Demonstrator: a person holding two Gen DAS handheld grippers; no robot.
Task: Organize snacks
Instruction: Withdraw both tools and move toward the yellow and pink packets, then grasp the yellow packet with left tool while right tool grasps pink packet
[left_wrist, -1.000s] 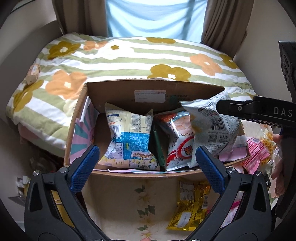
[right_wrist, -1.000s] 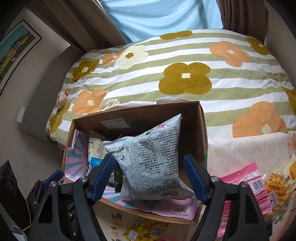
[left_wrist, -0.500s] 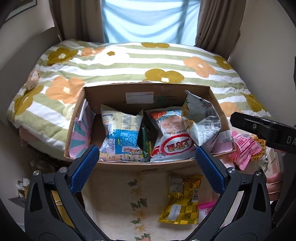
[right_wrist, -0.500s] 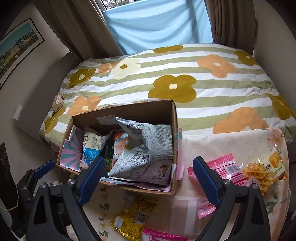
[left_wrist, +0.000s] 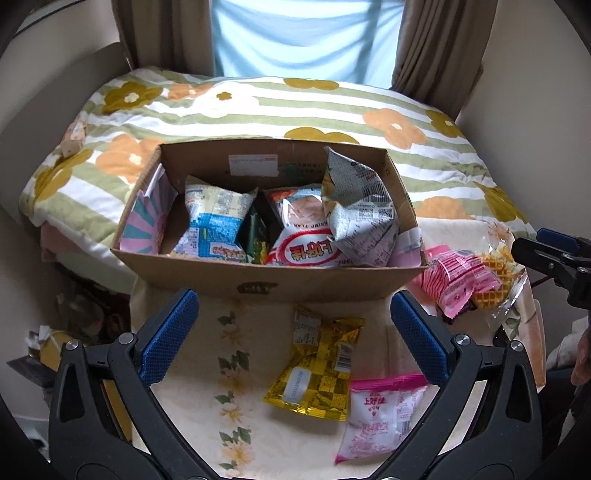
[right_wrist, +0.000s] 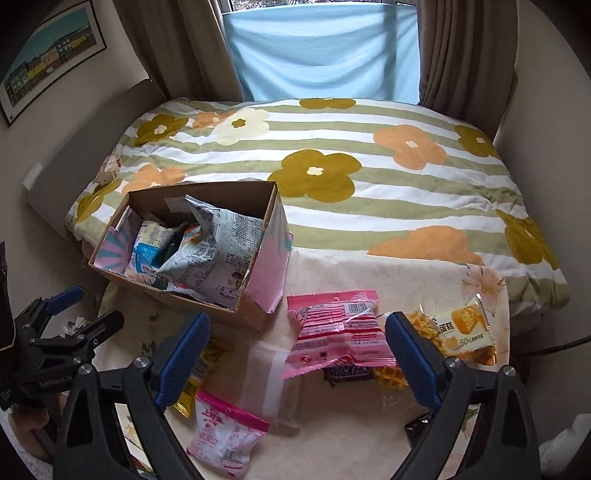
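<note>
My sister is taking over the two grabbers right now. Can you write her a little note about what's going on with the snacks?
Left gripper: open, empty. Right gripper: open, empty.
Cardboard box already holds several bags; the grey printed bag is at its right end.
Left on the table: yellow packet, small pink-and-white packet, big pink packet, cake packet, Snickers bar, clear zip bag.
Those loose snacks probably go in next.

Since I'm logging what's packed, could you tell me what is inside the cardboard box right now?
The box holds a grey bag, a red-and-white bag, a blue-and-white bag and a dark green packet. Anything beneath them is covered.
</note>
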